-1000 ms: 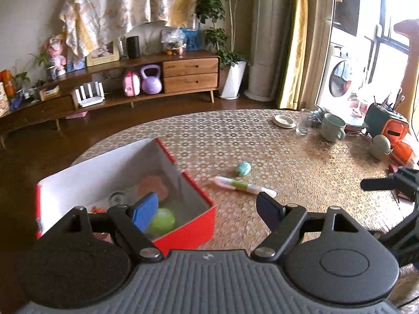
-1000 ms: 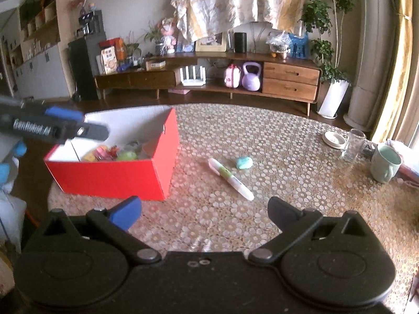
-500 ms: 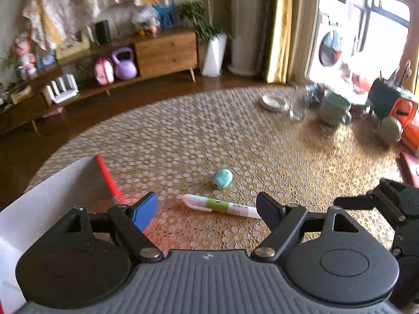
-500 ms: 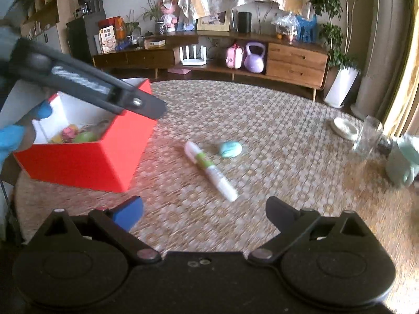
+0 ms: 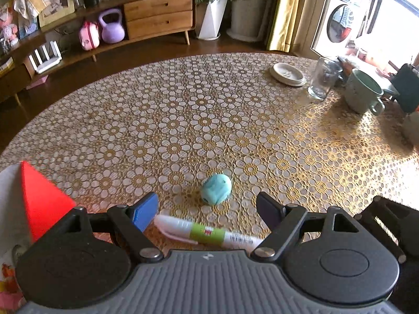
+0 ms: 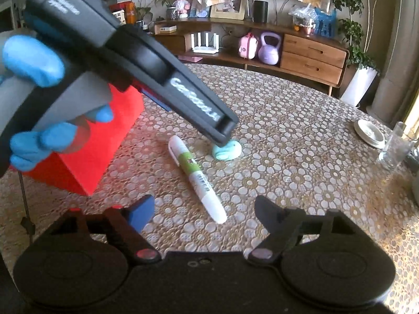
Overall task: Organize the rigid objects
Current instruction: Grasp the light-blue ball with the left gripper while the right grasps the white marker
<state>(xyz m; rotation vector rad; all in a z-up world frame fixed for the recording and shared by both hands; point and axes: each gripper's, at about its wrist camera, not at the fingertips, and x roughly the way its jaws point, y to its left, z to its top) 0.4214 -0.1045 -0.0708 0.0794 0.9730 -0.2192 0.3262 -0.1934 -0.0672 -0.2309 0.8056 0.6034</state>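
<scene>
2 loose things lie on the desk beside the red box: the pen runs crosswise between the left hand-held gripper's wide, empty jaws, nearer than the right hand-held gripper, empty and just narrowing; the teal eraser sits just beyond.

A round table under a gold flower-patterned lace cloth carries, at its far right edge, a small white dish, a clear glass just beside it and a pale green mug next along; behind the table a long wooden sideboard holds a purple kettlebell, a pink toy case and a white router; a potted plant in a white pot stands by yellow curtains, with a washing machine beyond
</scene>
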